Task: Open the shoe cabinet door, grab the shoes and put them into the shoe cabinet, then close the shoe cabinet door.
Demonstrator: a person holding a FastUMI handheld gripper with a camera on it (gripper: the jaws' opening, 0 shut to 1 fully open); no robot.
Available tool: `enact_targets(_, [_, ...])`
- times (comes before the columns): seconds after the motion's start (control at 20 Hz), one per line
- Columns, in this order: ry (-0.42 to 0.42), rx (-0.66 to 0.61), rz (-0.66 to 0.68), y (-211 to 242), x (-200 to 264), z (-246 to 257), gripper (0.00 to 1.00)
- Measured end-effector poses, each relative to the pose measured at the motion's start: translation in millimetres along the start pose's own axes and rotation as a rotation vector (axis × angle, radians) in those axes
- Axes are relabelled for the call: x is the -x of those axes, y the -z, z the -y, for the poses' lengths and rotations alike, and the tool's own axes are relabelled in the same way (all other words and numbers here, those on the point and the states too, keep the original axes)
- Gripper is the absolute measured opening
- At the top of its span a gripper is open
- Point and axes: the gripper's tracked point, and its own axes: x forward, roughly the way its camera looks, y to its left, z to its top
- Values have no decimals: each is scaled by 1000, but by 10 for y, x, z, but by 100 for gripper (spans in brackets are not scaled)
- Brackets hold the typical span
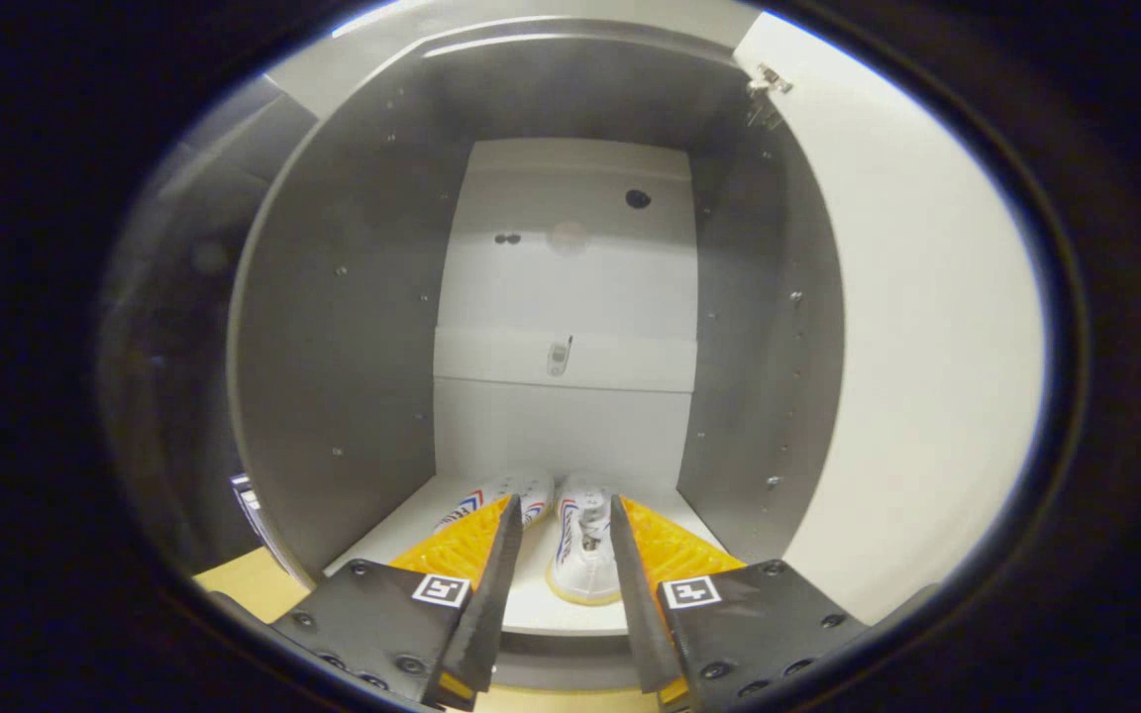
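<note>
While the shoe cabinet [333,327] stands with its door [917,327] swung wide to the right, the gripper [563,515] points straight into the compartment from just outside its front edge. Its 2 fingers are spread apart and grasp nothing; a clear gap lies between them. The 2 white shoes [580,540] sit side by side on the cabinet's white bottom shelf [531,604], toes toward the back. The right shoe, with its pale sole edge facing the camera, lies in the gap between the fingertips and just beyond them. The left shoe, marked with red and blue stripes, is partly hidden behind the left finger [491,564]; whether that finger touches it cannot be told. The 2 shoes lie close together, nearly touching. Behind them rises the white back panel [566,297], with a small metal fitting at mid-height and a few dark holes higher up. Grey side walls frame the compartment, and a hinge [767,84] shows at the door's upper corner.
</note>
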Motion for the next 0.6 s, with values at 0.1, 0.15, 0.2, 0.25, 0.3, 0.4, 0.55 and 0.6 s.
enact_targets(0.1, [7, -10, 38, -106, 209, 2, 56])
enact_targets(0.15, [11, -12, 54, -159, 317, 1, 56])
enact_targets(0.2, [17, -13, 66, -203, 429, 11, 56])
enact_targets(0.25, [23, -14, 78, -254, 563, 17, 56])
enact_targets(0.3, [27, -15, 85, -286, 655, 9, 56])
enact_targets(0.4, [42, -11, 103, -351, 902, 12, 56])
enact_targets(0.55, [75, -5, 122, -436, 1286, 50, 56])
enact_targets(0.6, [87, -5, 126, -448, 1393, 53, 56])
